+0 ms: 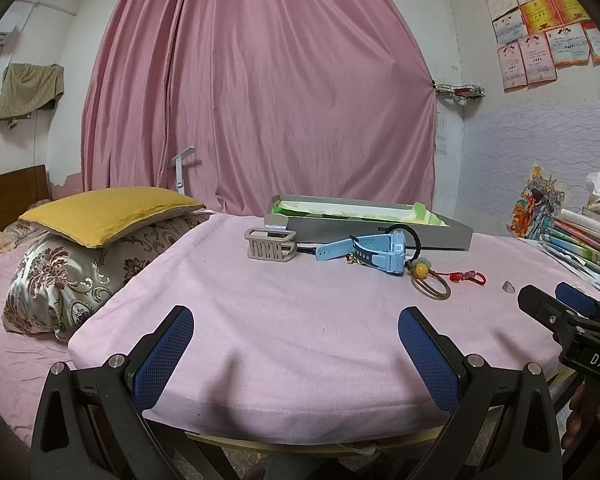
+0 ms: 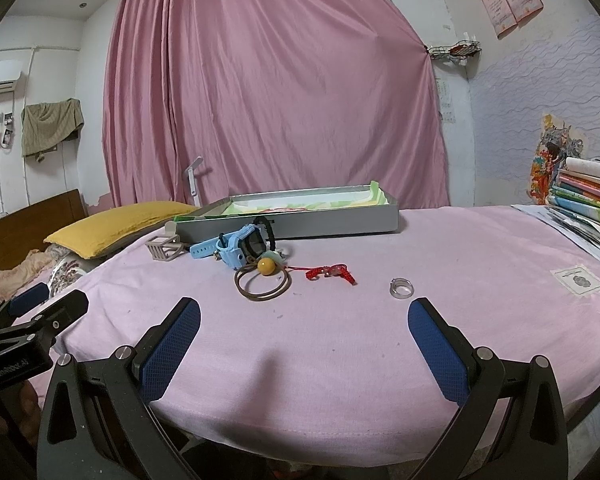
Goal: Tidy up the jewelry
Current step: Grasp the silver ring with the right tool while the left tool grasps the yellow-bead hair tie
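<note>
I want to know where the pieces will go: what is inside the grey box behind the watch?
The grey box is open and shows a green and white paper lining with a trace of red; its near wall hides the bottom. No jewelry shows inside; the blue watch lies outside.

Pink curtain, white walls, bed with yellow pillow, certificates

A table draped in pink cloth carries a grey tray, blue watch, beige holder, brown cord loop (with yellow bead), red charm, clear ring and stacked books.
</note>
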The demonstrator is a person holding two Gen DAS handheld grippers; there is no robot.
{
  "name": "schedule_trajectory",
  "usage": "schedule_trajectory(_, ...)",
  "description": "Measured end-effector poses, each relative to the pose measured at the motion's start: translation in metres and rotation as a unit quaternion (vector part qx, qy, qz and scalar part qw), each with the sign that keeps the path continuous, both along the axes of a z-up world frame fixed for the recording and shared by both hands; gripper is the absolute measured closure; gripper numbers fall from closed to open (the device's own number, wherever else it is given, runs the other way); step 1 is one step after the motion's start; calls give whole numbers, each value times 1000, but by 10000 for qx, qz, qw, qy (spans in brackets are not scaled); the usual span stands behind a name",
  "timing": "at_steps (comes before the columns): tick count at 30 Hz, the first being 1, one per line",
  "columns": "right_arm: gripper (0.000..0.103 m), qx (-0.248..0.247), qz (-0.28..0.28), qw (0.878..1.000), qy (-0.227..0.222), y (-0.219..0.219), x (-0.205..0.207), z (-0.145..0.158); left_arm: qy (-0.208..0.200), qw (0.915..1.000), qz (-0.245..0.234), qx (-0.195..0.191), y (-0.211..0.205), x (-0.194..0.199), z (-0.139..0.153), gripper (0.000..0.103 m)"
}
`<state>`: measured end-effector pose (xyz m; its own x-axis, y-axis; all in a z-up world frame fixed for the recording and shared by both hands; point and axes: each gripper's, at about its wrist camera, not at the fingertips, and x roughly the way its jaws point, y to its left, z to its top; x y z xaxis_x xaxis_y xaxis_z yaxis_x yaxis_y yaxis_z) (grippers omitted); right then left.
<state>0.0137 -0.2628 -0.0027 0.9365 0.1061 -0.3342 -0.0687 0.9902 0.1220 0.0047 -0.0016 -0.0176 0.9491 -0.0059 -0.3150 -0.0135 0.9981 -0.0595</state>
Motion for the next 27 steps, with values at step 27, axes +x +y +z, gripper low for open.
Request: schedule_trajectory(27, 28, -152, 150, 9962, 844, -59, 70, 23, 1187, 9811, -1159, -1000, -54, 98, 20, 11)
